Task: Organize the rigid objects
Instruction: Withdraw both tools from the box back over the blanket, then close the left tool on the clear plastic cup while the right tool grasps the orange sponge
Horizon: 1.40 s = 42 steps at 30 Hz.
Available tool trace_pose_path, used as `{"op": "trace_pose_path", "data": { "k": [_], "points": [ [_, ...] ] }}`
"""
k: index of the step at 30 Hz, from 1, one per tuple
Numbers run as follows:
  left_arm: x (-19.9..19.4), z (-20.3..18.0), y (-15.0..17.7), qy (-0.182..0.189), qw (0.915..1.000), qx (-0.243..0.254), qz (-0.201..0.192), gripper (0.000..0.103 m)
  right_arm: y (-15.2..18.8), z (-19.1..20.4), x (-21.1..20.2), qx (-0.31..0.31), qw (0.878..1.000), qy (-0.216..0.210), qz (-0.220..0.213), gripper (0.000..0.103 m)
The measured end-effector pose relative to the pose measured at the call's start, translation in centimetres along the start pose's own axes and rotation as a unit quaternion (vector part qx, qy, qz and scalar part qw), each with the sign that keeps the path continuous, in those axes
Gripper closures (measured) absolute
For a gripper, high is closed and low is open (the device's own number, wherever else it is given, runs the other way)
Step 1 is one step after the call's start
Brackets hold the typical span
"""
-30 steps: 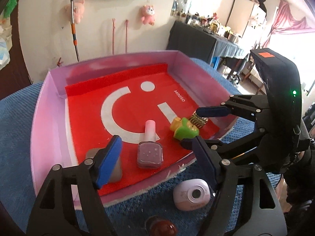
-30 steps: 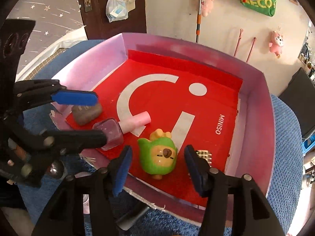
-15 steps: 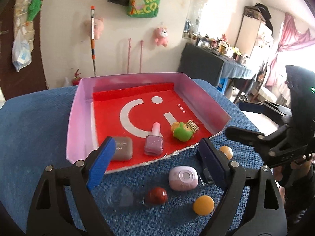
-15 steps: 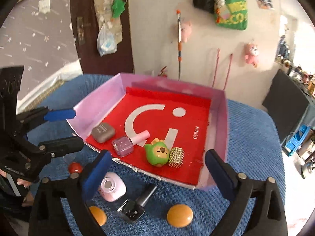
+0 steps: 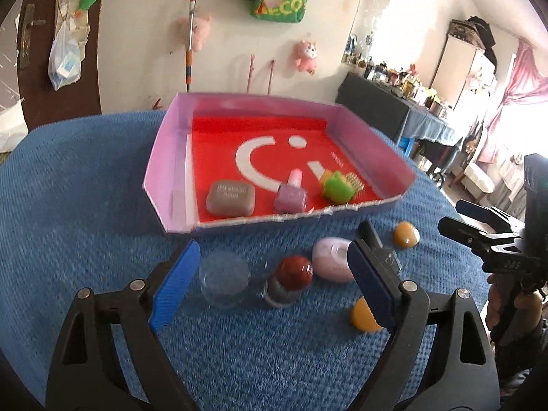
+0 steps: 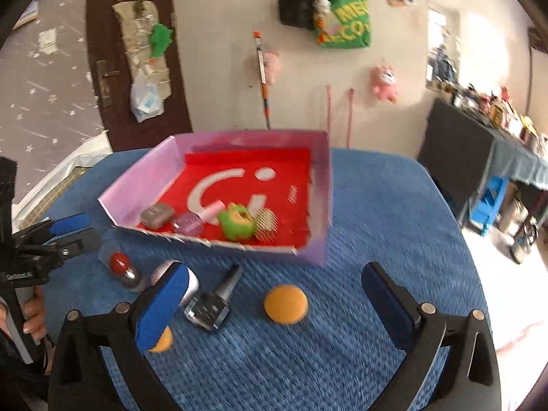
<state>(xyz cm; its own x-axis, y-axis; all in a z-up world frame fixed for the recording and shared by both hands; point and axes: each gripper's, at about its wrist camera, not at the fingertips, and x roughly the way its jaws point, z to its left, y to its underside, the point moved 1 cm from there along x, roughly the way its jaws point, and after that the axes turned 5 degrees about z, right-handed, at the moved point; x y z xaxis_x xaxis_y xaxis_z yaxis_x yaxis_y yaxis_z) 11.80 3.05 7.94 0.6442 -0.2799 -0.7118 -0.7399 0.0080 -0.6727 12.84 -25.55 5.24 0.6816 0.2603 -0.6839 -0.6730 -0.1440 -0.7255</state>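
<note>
Left wrist cam sits low over the blue cloth, facing the tray (image 5: pixel 164 185) at frame centre. Right wrist cam sits higher and further back, tray (image 6: pixel 322 185) centre-left. Both share tray, cloth, back wall.

The back half of the pink-walled tray (image 5: pixel 164 157) is bare red floor. Its near edge is crowded by a grey case (image 5: pixel 230 197), nail polish bottle (image 5: pixel 291 196) and green toy (image 5: pixel 337 189). Blue worktop (image 6: pixel 394 212) right of the tray lies open.

Bright daylight from blown-out window (image 5: pixel 520 78) at right, strong fisheye bending and dark corners, slight motion blur across blue bench (image 6: pixel 376 212)
</note>
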Motion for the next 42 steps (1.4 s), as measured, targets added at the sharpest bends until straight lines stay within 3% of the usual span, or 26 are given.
{"op": "trace_pose_path", "data": {
  "k": [12,19,30,32,34,38,42],
  "points": [
    [0.7,1.8,2.4,-0.015,0.9994,-0.014,0.028,0.015,2.9,-2.3,2.4,0.040,0.999,0.010,0.033,0.000],
    [0.0,4.0,2.2,-0.012,0.9993,-0.024,0.025,0.015,2.9,-2.9,3.6,0.049,0.998,0.019,0.046,0.000],
    [2.3,4.6,2.1,-0.012,0.9975,-0.015,0.068,0.016,1.9,-2.4,6.0,0.033,0.996,0.033,0.080,0.000],
    [2.6,4.4,1.9,-0.008,0.9973,-0.012,0.071,0.021,1.8,-2.1,6.2,0.026,0.996,0.036,0.083,0.006],
    [3.0,4.4,1.8,-0.008,0.9969,-0.008,0.078,0.034,1.6,-1.8,6.6,0.022,0.995,0.034,0.088,0.012],
    [3.9,4.5,1.6,-0.003,0.9959,-0.014,0.089,0.042,1.6,-1.6,7.0,0.012,0.995,0.034,0.090,0.020],
    [4.0,4.4,1.5,0.010,0.9960,-0.014,0.087,0.063,1.7,-1.2,7.4,0.009,0.995,0.022,0.095,0.035]
  ]
}}
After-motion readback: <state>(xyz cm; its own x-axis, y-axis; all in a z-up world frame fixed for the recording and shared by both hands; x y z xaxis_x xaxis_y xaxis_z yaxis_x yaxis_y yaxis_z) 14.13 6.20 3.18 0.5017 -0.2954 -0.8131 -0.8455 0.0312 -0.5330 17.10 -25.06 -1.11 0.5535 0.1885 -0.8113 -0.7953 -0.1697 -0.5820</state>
